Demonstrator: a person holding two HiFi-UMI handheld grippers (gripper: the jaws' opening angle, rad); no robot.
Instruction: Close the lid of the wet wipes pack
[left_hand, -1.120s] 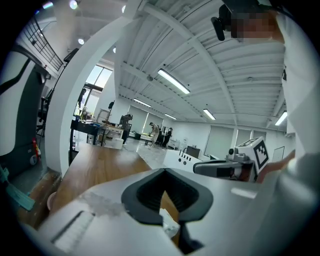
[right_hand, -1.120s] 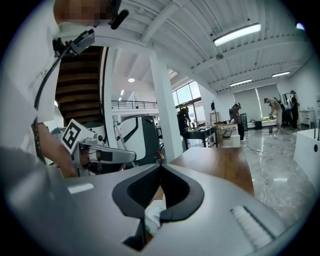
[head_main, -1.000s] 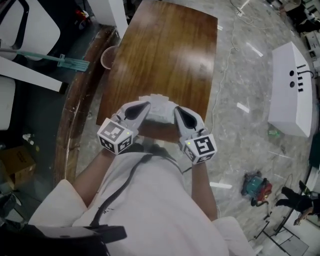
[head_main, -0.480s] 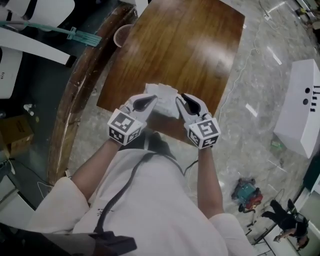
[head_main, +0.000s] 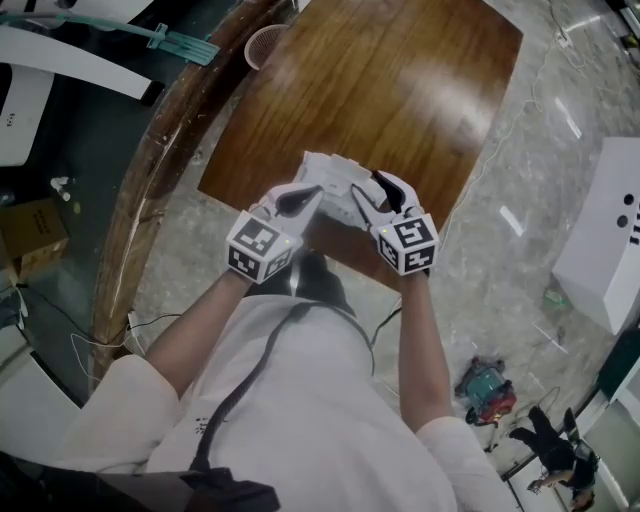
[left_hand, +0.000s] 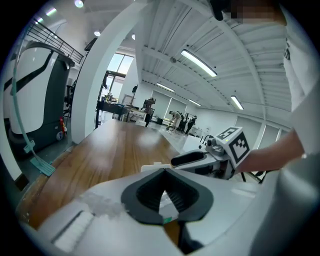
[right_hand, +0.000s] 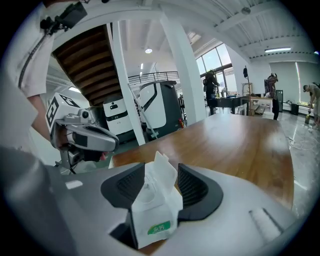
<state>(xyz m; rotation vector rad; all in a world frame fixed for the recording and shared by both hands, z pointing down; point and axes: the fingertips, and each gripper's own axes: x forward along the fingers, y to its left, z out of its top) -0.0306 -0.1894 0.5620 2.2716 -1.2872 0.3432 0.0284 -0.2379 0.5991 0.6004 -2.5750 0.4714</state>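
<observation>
The white wet wipes pack (head_main: 335, 183) hangs over the near edge of the wooden table (head_main: 400, 90), between my two grippers. My left gripper (head_main: 312, 193) is shut on the pack's left end; in the left gripper view a white and green sliver of the pack (left_hand: 167, 202) shows between its closed jaws (left_hand: 165, 172). My right gripper (head_main: 367, 186) is opening its jaws. In the right gripper view the pack (right_hand: 155, 210) stands between the pads, which do not press on it, with its lid flap (right_hand: 161, 161) raised.
A pale cup (head_main: 262, 42) stands at the table's far left corner. On the floor to the right are a white box (head_main: 605, 250) and a teal tool (head_main: 485, 390). A curved glass edge (head_main: 150, 190) runs along the left.
Both grippers have come down together with the pack toward the table's near edge. The right gripper's jaws have spread apart. The left gripper keeps its hold.
</observation>
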